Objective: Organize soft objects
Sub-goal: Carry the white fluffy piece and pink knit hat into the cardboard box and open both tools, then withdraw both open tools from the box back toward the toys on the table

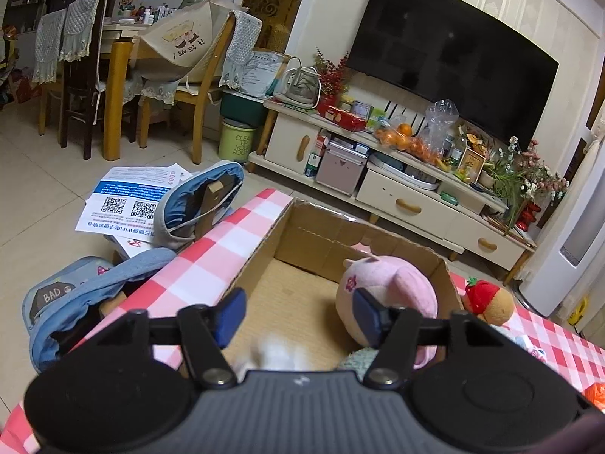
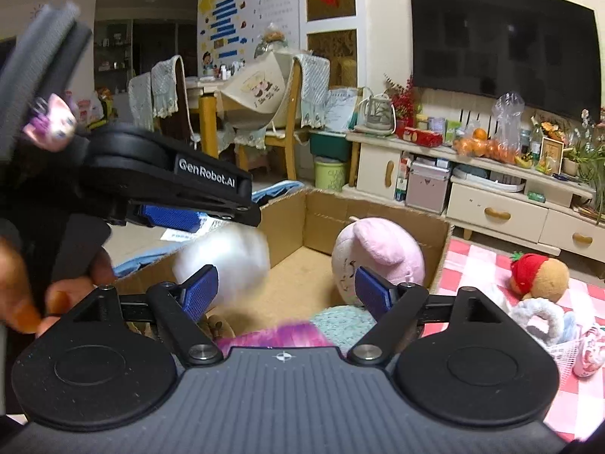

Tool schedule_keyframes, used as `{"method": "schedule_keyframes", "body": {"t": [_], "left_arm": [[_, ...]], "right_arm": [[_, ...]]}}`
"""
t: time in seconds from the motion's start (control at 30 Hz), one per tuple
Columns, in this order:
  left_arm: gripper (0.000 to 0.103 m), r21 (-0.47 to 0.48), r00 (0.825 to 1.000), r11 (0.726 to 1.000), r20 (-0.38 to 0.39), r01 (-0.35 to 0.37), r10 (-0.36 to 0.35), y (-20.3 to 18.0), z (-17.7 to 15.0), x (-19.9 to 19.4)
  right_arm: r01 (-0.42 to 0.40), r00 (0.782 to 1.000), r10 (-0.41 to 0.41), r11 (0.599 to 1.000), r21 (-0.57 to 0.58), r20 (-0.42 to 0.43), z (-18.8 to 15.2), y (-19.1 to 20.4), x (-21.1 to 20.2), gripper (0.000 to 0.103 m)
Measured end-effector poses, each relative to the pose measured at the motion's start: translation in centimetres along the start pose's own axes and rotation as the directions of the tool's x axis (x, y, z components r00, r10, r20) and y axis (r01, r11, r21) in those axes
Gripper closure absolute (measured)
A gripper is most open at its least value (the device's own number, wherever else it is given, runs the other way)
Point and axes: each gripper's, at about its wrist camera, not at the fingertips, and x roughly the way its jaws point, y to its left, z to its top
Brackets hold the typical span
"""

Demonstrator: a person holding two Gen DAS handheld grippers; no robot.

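Black left gripper [image 2: 196,208] reads "GenRobot.AI", above cardboard box [image 2: 287,208]

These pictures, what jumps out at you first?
The round pink plush toy sitting inside the open cardboard box on the red-checked tablecloth. Next, a blurry white fluffy ball just under the left gripper, whose jaws are open over the box. Outside the box, to the right, lies a brown plush toy with a strawberry hat, and a big black TV hangs on the wall behind.
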Motion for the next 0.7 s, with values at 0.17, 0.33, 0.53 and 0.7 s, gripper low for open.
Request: {"method": "schedule_keyframes", "body": {"t": [0.17,0.33,0.53,0.7], "left_arm": [[0.028,0.005,1.000,1.000,0.006,-0.001,0.001,-0.4,0.0,-0.3],[0.024,0.016,1.000,1.000,0.007,0.001,-0.001,-0.9,-0.2,-0.4],[0.015,0.035,1.000,0.999,0.006,-0.003,0.003,-1.7,-0.5,-0.4],[0.014,0.049,1.000,0.999,0.011,0.000,-0.001,-2.4,-0.7,-0.6]], "right_arm": [[0.036,0.999,-0.036,0.999,0.016,0.036,-0.3,-0.9,-2.6,0.003],[0.092,0.993,-0.095,0.994,0.057,0.065,-0.8,-2.0,-4.8,0.003],[0.148,0.985,-0.158,0.981,0.123,0.075,-1.7,-3.2,-5.9,0.003],[0.176,0.979,-0.191,0.971,0.162,0.078,-2.5,-4.1,-6.9,0.003]]}}
